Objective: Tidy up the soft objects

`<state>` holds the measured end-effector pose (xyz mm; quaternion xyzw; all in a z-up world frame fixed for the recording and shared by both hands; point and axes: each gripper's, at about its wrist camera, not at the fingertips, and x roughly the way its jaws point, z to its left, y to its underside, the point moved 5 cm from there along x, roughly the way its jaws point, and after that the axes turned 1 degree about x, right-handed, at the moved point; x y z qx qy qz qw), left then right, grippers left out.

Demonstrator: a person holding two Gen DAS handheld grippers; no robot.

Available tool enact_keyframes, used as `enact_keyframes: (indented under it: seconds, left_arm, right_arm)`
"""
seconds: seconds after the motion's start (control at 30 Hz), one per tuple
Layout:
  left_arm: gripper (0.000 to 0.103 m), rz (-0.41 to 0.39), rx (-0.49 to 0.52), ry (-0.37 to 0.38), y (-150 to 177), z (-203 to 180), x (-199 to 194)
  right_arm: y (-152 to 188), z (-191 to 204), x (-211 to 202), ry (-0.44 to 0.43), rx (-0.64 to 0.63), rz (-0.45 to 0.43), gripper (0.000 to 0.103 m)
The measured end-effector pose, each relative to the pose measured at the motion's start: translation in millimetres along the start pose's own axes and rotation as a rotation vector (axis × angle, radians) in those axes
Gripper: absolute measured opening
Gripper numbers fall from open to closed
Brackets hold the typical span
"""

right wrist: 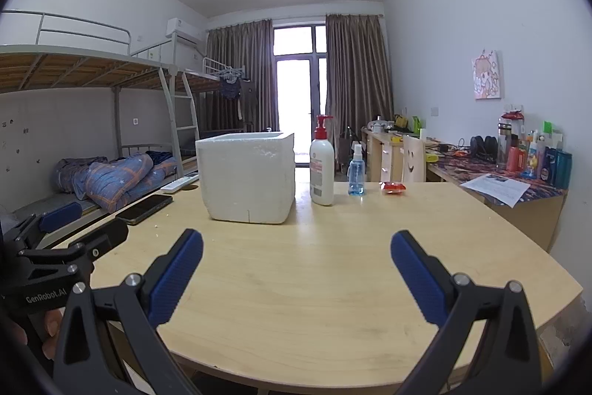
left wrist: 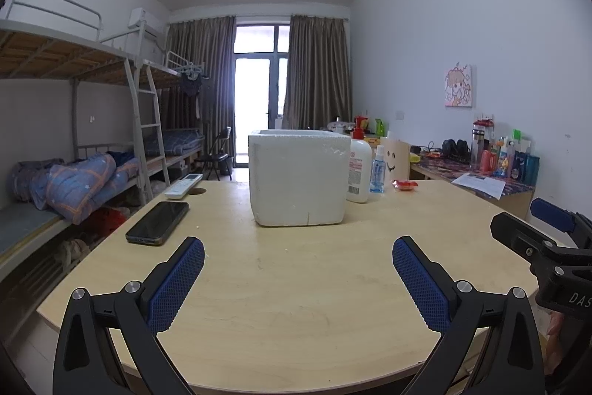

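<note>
A white foam box (left wrist: 299, 176) (right wrist: 247, 174) stands on the light wooden table (left wrist: 296, 302) (right wrist: 314, 284), its inside hidden from both views. A small red packet (left wrist: 405, 184) (right wrist: 394, 187) lies behind it to the right. My left gripper (left wrist: 298, 278) hovers open over the table's near side, well short of the box, with nothing between its blue pads. My right gripper (right wrist: 296, 274) is open too, at about the same distance, empty. Each gripper shows at the edge of the other's view. No soft object is visible on the table.
A white lotion pump bottle (right wrist: 321, 165) (left wrist: 359, 169) and a blue spray bottle (right wrist: 356, 174) (left wrist: 377, 173) stand right of the box. A black phone (left wrist: 158, 223) (right wrist: 145, 208) and a white remote (left wrist: 183, 186) lie at the left. Bunk beds stand left; a cluttered desk (right wrist: 499, 180) stands right.
</note>
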<state>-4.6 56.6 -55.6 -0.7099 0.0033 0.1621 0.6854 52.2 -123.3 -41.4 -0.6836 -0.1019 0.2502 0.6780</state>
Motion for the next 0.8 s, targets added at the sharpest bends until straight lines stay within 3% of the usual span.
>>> enact_keyframes:
  seconds: [0.8]
  left_arm:
    - [0.102,-0.003,0.008,0.012,0.8,0.8,-2.2]
  right_arm:
    - [3.2,-2.9,-0.4,-0.002,0.001,0.004,0.103]
